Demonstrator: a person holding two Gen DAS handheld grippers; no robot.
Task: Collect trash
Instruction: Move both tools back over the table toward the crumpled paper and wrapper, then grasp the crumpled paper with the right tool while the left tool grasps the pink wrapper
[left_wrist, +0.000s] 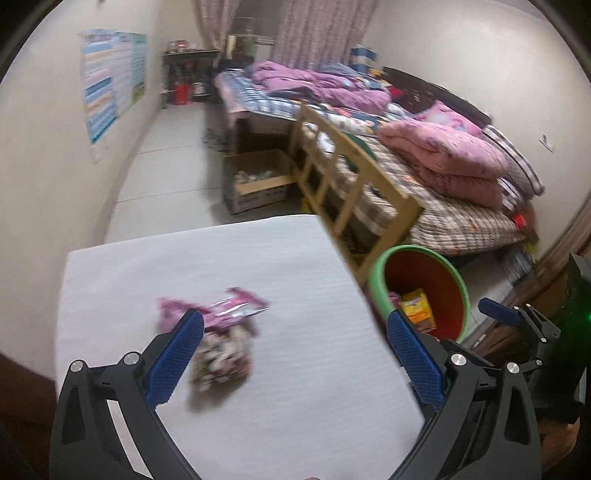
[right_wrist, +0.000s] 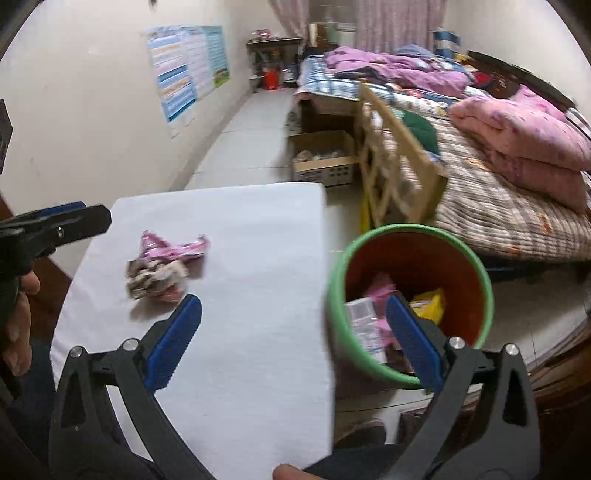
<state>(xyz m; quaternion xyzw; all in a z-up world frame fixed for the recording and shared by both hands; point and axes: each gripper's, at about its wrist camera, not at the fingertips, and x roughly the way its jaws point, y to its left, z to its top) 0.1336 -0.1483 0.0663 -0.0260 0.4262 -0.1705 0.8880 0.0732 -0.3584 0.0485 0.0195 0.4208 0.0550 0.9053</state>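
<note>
Two pieces of trash lie on the white table: a pink foil wrapper and a crumpled patterned wrapper. My left gripper hovers open just right of them, nothing between its fingers. From the right wrist, the pink wrapper and crumpled wrapper lie left of my right gripper, which is open and empty over the gap between table edge and bin. The green-rimmed red bin holds a yellow packet and a pink-white packet.
The bin stands on the floor beside the table's right edge, against a wooden bed rail. A cardboard box sits beyond the table. A bed with pink quilts fills the right. A hand holds the left gripper.
</note>
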